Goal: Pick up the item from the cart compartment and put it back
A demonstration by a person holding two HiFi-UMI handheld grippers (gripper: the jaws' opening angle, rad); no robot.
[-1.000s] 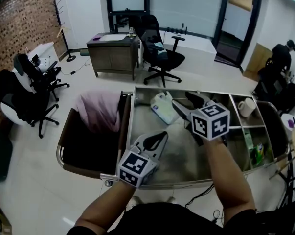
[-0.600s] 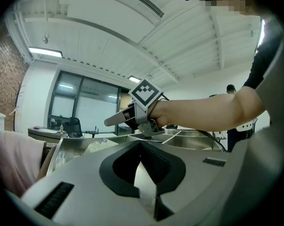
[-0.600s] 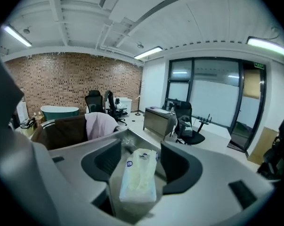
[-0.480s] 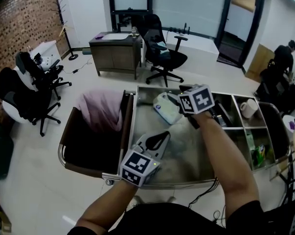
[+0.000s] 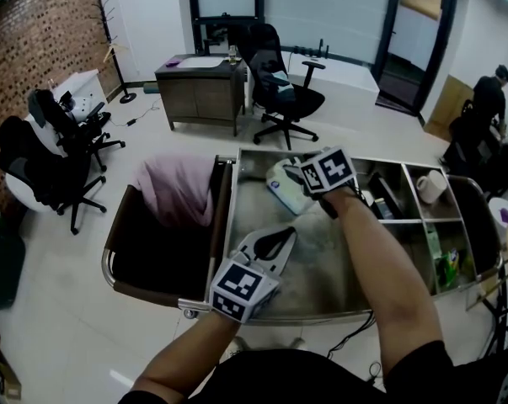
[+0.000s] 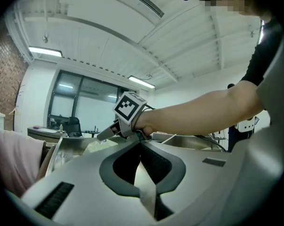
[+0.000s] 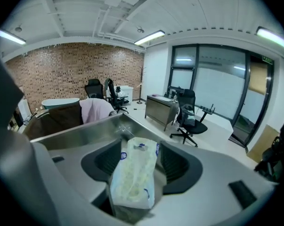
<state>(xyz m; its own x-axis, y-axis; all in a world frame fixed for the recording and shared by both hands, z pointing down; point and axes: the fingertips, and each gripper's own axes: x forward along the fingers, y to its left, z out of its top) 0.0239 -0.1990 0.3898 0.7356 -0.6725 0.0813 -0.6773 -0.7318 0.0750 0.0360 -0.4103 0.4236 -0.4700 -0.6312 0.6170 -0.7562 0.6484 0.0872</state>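
Head view: the right gripper [image 5: 294, 175] has travelled from the middle of the stainless-steel cart's [image 5: 325, 255] big compartment to its far end. Its jaws now reach the white plastic pouch with blue print [image 5: 280, 190] lying there. The left gripper [image 5: 275, 236] has barely shifted and hangs over the near part of the same compartment, well short of the pouch.

Left gripper view: these jaws meet at their tips with nothing between them. Ahead of them and a little to the left, the other gripper is stretched out over the steel floor.

Right gripper view: the jaws stand moderately apart, and the pouch lies lengthwise between them. A thin gap seems to remain on each side, so the pads do not look pressed in yet. Past the jaw tips rises the compartment's steel wall, and beyond that, off to the left, a pink cloth [image 7: 95, 108] is draped.

The approach looks finished. The pick now depends on squeezing the soft pouch without letting it slip.
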